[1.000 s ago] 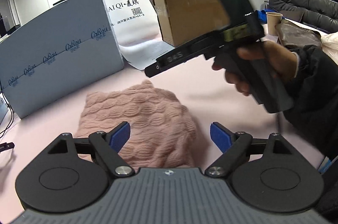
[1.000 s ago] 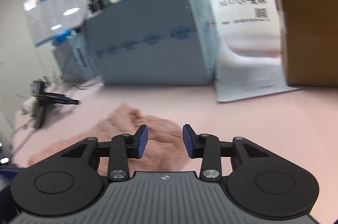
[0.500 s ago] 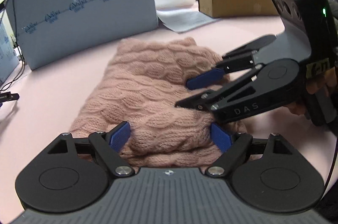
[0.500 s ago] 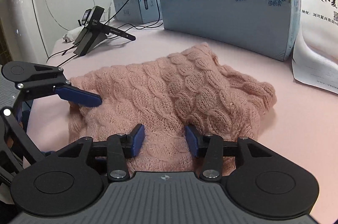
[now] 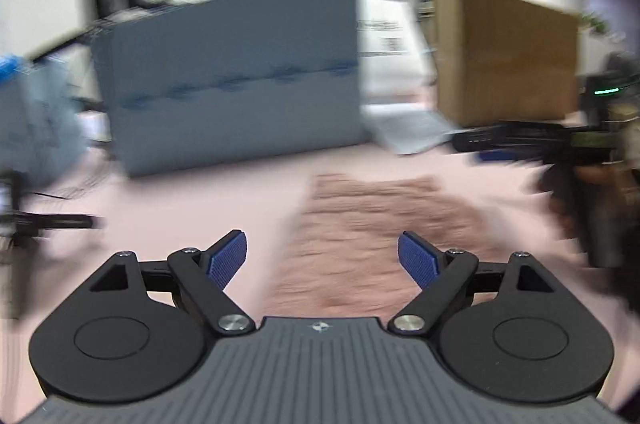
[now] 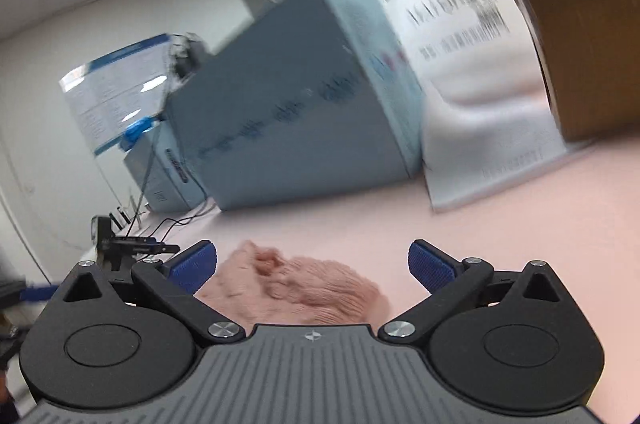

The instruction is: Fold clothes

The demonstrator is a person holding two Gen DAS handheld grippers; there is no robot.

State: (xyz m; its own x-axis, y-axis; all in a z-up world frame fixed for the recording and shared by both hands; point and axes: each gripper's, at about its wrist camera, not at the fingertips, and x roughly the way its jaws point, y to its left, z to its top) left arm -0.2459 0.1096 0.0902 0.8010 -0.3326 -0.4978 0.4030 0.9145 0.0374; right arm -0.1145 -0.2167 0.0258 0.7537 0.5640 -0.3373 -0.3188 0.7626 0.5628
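Pink cable-knit sweater (image 5: 376, 224) lies folded in a soft lumpy rectangle on the smooth pink bench (image 5: 200, 192), below and ahead of both tools. Left tool (image 5: 322, 258) spread wide, nothing between its ribbed blue pads. Right tool (image 6: 312, 262) jaws opening, already wide, empty above the knit. Behind: matte grey-blue box (image 5: 240, 80), brown cardboard box (image 5: 504, 56), both shut, contents unseen. Frames motion-blurred.
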